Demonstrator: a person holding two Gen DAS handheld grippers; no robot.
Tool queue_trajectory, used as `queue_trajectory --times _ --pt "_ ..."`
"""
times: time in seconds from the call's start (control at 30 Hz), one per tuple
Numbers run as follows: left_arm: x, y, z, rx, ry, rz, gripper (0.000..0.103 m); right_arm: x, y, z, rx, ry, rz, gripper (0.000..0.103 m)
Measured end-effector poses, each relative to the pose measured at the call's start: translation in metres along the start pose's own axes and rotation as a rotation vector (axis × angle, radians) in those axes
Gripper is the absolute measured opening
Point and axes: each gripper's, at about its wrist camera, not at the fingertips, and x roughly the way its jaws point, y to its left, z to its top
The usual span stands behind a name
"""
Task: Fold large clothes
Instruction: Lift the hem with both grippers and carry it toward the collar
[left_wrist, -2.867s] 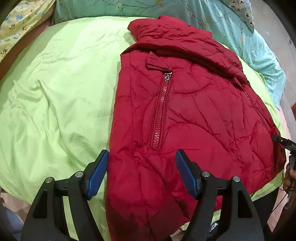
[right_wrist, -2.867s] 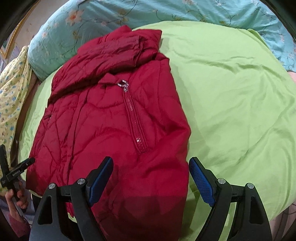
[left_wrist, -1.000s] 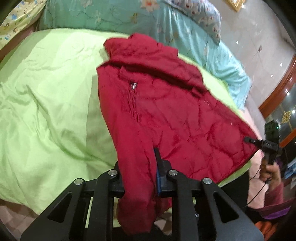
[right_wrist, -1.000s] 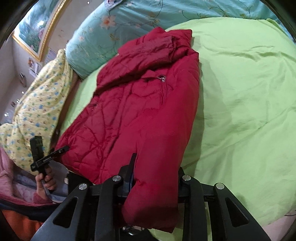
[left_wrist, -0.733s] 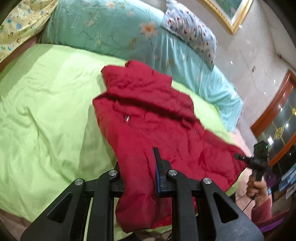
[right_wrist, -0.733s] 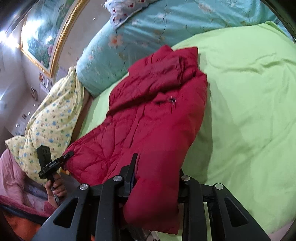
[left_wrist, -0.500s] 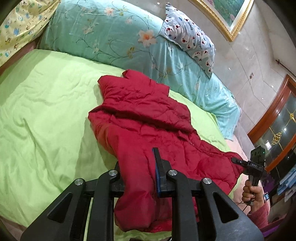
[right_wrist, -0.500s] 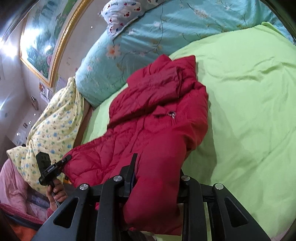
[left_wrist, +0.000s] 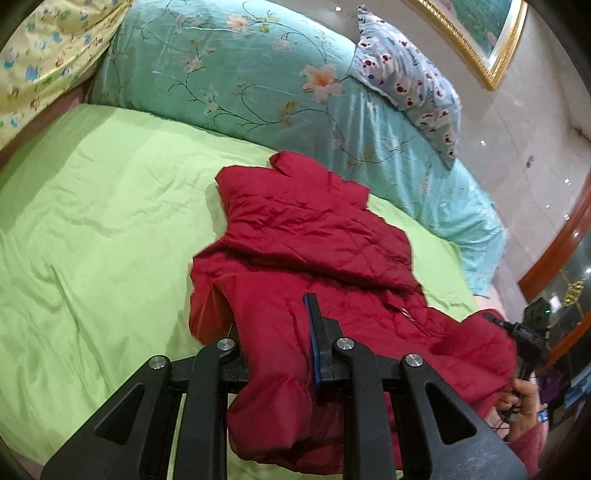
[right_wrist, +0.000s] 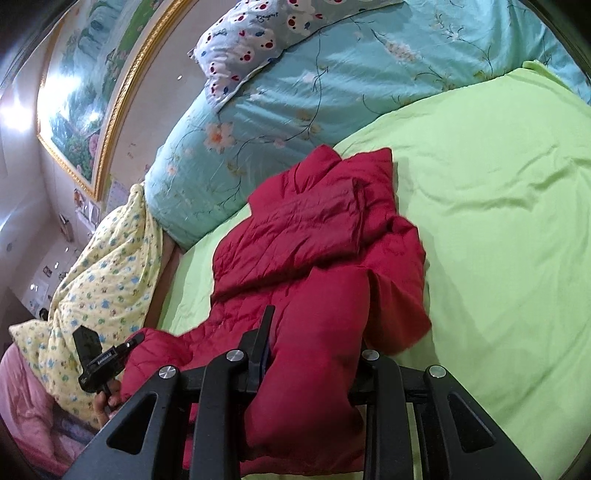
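while both jaws stay out of it, you grip the red jacket (left_wrist: 317, 258): left gripper (left_wrist: 275, 332) and right gripper (right_wrist: 314, 332) each clamp its near hem, lifted over the green bed (left_wrist: 92, 229). step: folding hem toward collar. next, carry both corners forward evenly, then release.

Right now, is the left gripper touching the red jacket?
Touching. In the left wrist view the left gripper is shut on the red jacket, a fold of its hem bunched between the pads and hanging below them.
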Motion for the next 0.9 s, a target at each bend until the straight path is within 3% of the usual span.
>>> queue_trajectory --times 0.37,0.9 --pt "0.028 -0.016 0.033 0.055 -0.033 0.108 0.018 0.029 0.014 0.040 -0.072 -0.073 -0.058 0.026" --pt "0.068 -0.013 0.071 0.032 -0.067 0.165 0.018 0.067 0.020 0.080 -0.111 -0.150 -0.122 0.026"
